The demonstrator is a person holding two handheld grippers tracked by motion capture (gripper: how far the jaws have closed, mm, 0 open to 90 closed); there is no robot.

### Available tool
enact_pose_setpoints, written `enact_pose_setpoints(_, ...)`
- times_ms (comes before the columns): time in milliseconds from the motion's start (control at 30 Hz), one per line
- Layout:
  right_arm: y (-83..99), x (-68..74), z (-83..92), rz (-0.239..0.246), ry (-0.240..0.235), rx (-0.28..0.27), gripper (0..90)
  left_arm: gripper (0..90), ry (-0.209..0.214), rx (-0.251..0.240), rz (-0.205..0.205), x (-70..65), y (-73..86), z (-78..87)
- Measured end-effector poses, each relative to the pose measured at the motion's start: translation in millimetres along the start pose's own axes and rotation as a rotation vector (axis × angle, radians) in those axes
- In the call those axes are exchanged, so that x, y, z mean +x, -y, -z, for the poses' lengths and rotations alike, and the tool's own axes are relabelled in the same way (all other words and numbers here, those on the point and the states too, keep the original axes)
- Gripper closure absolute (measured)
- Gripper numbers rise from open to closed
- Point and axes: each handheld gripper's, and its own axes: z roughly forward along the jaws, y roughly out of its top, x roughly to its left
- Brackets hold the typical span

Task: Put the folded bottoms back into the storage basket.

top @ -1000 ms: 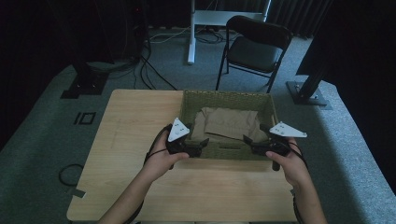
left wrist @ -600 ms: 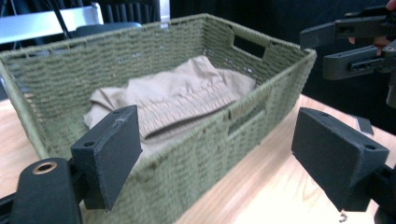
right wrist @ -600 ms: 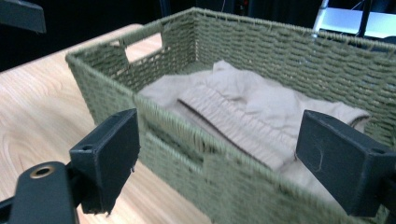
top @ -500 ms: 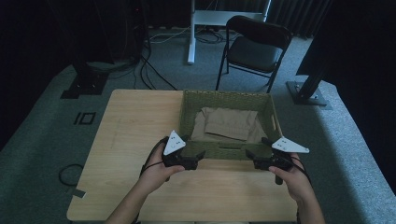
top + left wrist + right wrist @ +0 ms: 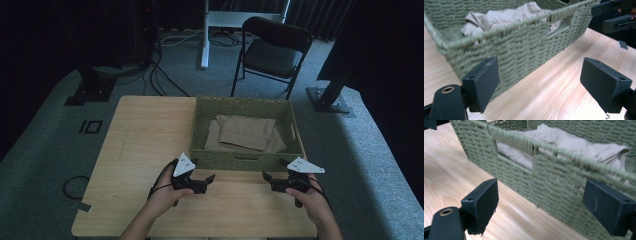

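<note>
A green woven basket stands on the wooden table, and a folded tan cloth lies inside it. My left gripper sits open just in front of the basket's near left corner, nothing between its jaws. My right gripper is open too, in front of the near right corner. In the left gripper view the basket wall and the cloth are close ahead, and the right gripper is at the top right. In the right gripper view the basket's handle slot reveals the cloth.
A black folding chair and a white stand base are beyond the table's far edge. Cables run over the grey carpet at the left. Dark stand feet sit at the right. Bare tabletop extends left of the basket.
Both grippers have drawn back from the basket's near rim toward the person, and now rest in front of the basket.
</note>
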Motion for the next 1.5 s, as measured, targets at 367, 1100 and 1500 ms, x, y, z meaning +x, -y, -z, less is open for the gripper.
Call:
enact_pose_setpoints(367, 24.3, -2.0, -7.2, -0.014, 0.018, 0.067, 13.0, 16.8, -0.027, 0.075, 0.000, 7.5, 30.1, -1.2)
enact_pose_setpoints(1100, 62.5, -11.9, -8.6, -0.045, 0.069, 0.183, 12.5, 16.8, -0.131, 0.177, 0.020, 28.5, 72.0, 5.9)
enact_pose_setpoints(1500, 65.4, -12.5, -8.6, -0.041, 0.101, 0.256, 13.7, 16.8, -0.213, 0.280, 0.029, 30.3, 74.8, 4.9)
